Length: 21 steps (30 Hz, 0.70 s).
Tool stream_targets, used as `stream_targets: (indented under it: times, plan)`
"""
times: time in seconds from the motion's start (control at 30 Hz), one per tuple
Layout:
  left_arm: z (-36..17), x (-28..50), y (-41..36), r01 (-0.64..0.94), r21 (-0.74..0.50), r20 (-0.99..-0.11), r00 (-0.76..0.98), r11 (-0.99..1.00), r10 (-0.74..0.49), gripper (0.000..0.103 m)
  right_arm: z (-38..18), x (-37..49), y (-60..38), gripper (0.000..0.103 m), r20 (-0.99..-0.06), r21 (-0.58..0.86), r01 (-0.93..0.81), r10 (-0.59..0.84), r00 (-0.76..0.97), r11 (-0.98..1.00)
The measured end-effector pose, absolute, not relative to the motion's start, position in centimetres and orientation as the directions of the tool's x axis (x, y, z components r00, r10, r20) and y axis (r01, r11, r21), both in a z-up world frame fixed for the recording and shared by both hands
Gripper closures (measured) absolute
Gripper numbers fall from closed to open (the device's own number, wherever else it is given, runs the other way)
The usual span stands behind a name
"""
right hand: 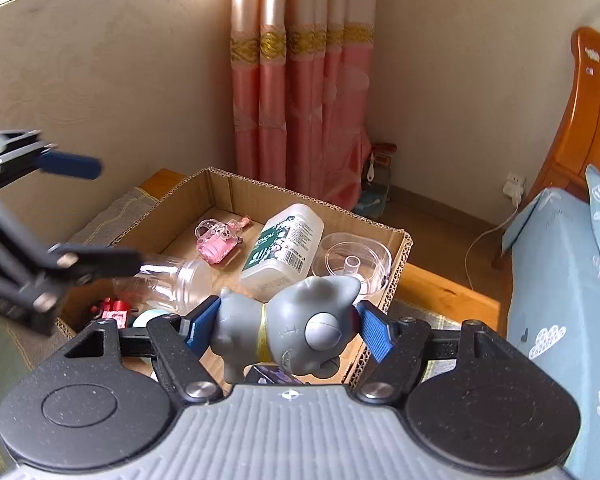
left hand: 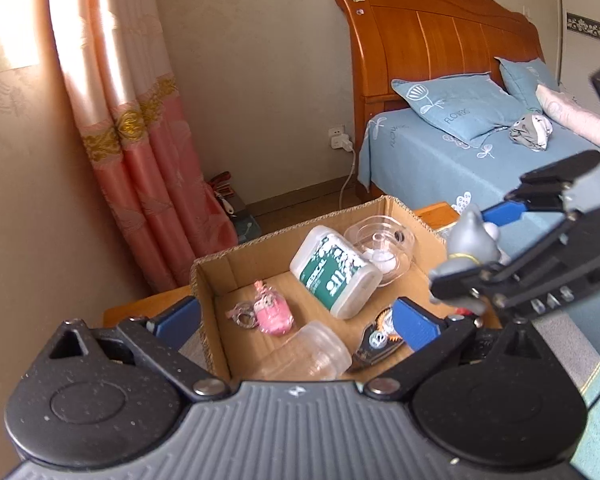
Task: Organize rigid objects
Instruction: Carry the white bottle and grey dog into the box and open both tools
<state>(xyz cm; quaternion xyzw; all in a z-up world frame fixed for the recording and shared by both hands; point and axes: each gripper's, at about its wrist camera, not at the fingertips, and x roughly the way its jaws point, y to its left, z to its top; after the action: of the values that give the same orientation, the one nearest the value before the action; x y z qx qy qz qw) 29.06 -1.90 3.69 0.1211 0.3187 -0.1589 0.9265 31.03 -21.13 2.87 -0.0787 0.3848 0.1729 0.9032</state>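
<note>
My right hand-held gripper (right hand: 288, 326) clamps the grey toy figure (right hand: 296, 328) between its pads, above the cardboard box (right hand: 396, 276)'s near edge, while my left hand-held gripper (left hand: 296, 316) gapes wide and empty over the clear bottle (left hand: 300, 350).

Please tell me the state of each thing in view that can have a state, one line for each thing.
Left gripper: open, nothing between its fingers.
Right gripper: shut on grey toy figure.
Grey toy figure: held above the box.
Cardboard box: open on top.
White bottle: lying on its side in the box.
Clear jar: lying on its side, no lid.
Charger: plugged into the wall socket.
</note>
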Motion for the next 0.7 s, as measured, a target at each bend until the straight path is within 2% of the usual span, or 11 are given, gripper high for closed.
stream_targets:
  times: [0.17, 0.23, 0.27, 0.43, 0.6, 0.7]
  plan:
    - [2.9, 26.1, -2.2, 0.342, 0.188, -0.61, 0.775, 0.921, -0.163, 0.001, 2.5, 32.1, -20.4, 0.023, -0.734, 0.006, -0.326, 0.226, 0.641, 0.945]
    - [2.9, 25.3, -2.0, 0.33, 0.181, -0.611, 0.776, 0.927, -0.157, 0.001, 2.8, 31.9, -20.2, 0.011, -0.722, 0.006, -0.318, 0.224, 0.654, 0.948]
    - [2.9, 24.8, -1.9, 0.323, 0.172, -0.612, 0.775, 0.931, -0.156, 0.001, 3.1, 31.5, -20.2, 0.001, -0.712, 0.003, -0.312, 0.222, 0.666, 0.95]
    - [3.9, 22.7, -1.2, 0.268, 0.116, -0.598, 0.788, 0.956, -0.148, 0.001, 4.6, 29.6, -20.1, 0.0, -0.705, -0.023, -0.262, 0.17, 0.689, 0.965]
    - [4.9, 20.6, -0.9, 0.145, 0.127, -0.586, 0.809, 0.981, -0.044, 0.001, 5.6, 26.1, -20.1, 0.0, -0.73, -0.064, -0.164, 0.066, 0.681, 0.984]
    - [4.9, 19.4, -0.5, 0.079, 0.101, -0.616, 0.788, 0.992, 0.0, 0.001, 5.7, 23.0, -20.3, 0.0, -0.741, -0.036, -0.097, 0.039, 0.67, 0.995]
